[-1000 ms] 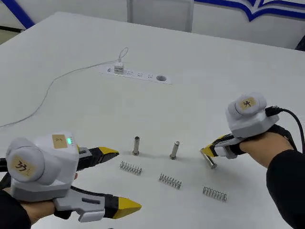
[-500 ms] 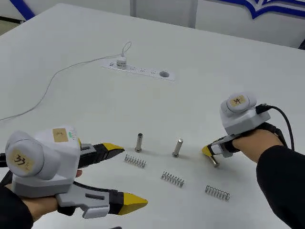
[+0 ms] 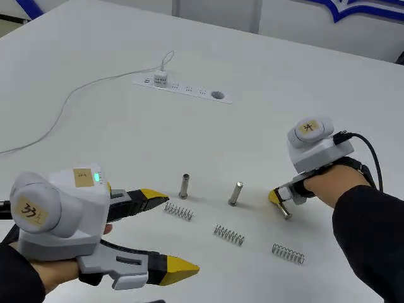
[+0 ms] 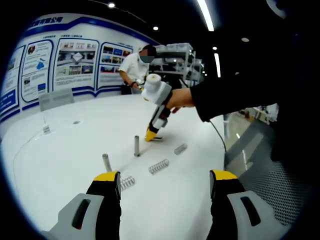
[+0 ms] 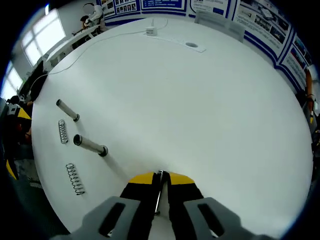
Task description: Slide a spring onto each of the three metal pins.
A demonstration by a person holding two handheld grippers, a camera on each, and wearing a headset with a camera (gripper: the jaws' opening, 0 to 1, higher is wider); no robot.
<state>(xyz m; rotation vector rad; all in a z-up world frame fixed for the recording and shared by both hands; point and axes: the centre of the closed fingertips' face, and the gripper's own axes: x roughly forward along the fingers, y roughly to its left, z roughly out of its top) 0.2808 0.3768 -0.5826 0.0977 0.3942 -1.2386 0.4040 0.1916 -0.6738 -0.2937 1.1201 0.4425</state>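
Note:
Two metal pins stand upright on the white table: the left pin point(image 3: 184, 186) point(image 4: 107, 162) point(image 5: 67, 110) and the middle pin point(image 3: 235, 194) point(image 4: 136, 146) point(image 5: 90, 145). My right gripper point(image 3: 278, 197) point(image 5: 160, 176) point(image 4: 152, 134) is shut on a third pin point(image 3: 285, 211) point(image 5: 158, 195), which leans with its lower end at the table. Three springs lie flat in front of the pins: the left spring point(image 3: 178, 211) point(image 4: 126, 181), the middle spring point(image 3: 228, 235) point(image 4: 159, 166) and the right spring point(image 3: 288, 254) point(image 4: 180, 148). At the near left my left gripper point(image 3: 169, 231) point(image 4: 165, 176) stands open and holds nothing.
A white power strip point(image 3: 183, 89) with a plug and a thin cable point(image 3: 76, 95) lies at the far side of the table point(image 3: 284, 113). In the left gripper view a person point(image 4: 137, 67) stands beyond the table's far end, by wall posters and shelves.
The head camera has shifted. My right gripper has tipped more upright over the leaning pin, still shut on it. The left gripper stays open in about the same place.

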